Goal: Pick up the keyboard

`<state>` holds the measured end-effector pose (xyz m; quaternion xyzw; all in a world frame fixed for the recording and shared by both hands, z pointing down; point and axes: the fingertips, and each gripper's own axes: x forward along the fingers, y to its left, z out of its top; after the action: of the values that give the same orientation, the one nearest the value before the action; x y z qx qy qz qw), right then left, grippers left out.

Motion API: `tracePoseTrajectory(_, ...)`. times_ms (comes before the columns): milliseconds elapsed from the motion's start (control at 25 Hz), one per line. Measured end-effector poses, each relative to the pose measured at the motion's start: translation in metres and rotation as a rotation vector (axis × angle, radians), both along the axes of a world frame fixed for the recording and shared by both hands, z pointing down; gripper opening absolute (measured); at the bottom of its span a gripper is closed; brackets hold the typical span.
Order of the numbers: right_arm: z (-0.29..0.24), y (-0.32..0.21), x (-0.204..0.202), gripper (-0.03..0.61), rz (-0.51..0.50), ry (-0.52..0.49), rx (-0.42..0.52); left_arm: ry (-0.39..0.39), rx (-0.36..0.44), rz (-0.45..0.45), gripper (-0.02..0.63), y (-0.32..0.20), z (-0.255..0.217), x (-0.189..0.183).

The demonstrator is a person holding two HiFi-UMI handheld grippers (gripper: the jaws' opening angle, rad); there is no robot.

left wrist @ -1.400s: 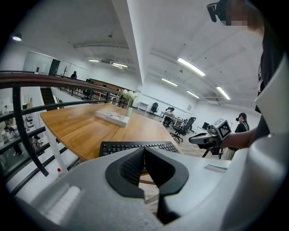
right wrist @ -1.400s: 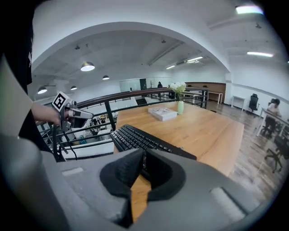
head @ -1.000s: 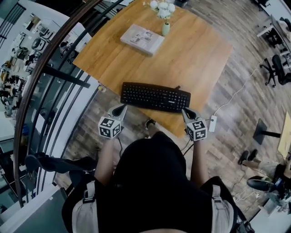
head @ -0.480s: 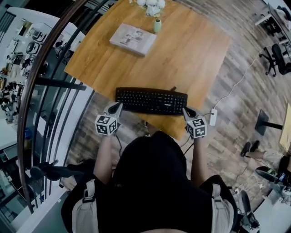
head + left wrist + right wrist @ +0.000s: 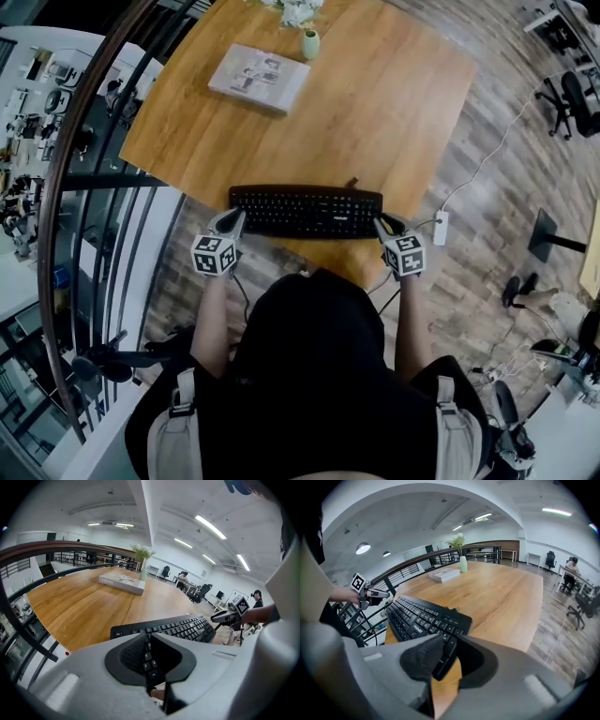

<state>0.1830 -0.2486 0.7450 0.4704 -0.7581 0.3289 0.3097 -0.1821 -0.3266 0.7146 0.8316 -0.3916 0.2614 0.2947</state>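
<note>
A black keyboard (image 5: 306, 211) lies flat near the front edge of the wooden table (image 5: 394, 103). My left gripper (image 5: 234, 218) is at its left end with the jaws shut and nothing held; in the left gripper view the keyboard (image 5: 173, 629) lies just beyond the closed jaws (image 5: 149, 667). My right gripper (image 5: 382, 223) is at the keyboard's right end and its jaws are opening. In the right gripper view the keyboard's near corner (image 5: 445, 653) shows in the gap between the jaws, and the pads do not press on it.
A flat book (image 5: 259, 78) and a small green vase (image 5: 310, 43) with white flowers stand at the table's far side. A curved railing (image 5: 84, 178) runs along the left. A white power strip (image 5: 440, 228) lies on the floor at the right.
Both grippers have moved forward and down, closing in on the two ends of the keyboard. The keyboard has not moved on the table.
</note>
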Motion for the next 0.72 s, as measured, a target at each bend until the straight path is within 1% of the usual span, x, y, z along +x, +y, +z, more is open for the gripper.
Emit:
tracePoseTrajectory(160,0.012,0.002,0.006,0.133,0.024,0.007,-0.028,-0.024,-0.013,-0.012,0.018,-0.007,0.012,-0.003)
tracePoseTrajectory(280,0.018,0.003,0.005,0.172,0.033,-0.017,-0.048,-0.039,-0.024,-0.035,0.024,-0.009,0.02,-0.007)
tracePoseTrajectory(400,0.024,0.003,0.003,0.195,0.024,-0.032,-0.068,-0.046,-0.041,-0.053,0.133,-0.013,0.026,-0.01)
tracePoseTrajectory(560,0.029,0.003,0.004,0.199,0.023,-0.04,-0.079,-0.074,-0.062,-0.035,0.187,-0.014,0.038,-0.01)
tracePoseTrajectory(600,0.031,0.003,0.004,0.199,0.027,-0.042,-0.082,-0.07,-0.068,-0.032,0.208,-0.014,0.041,-0.009)
tracePoseTrajectory(720,0.035,0.001,0.005,0.2,0.042,-0.06,-0.091,-0.044,-0.07,-0.043,0.238,-0.017,0.044,-0.007)
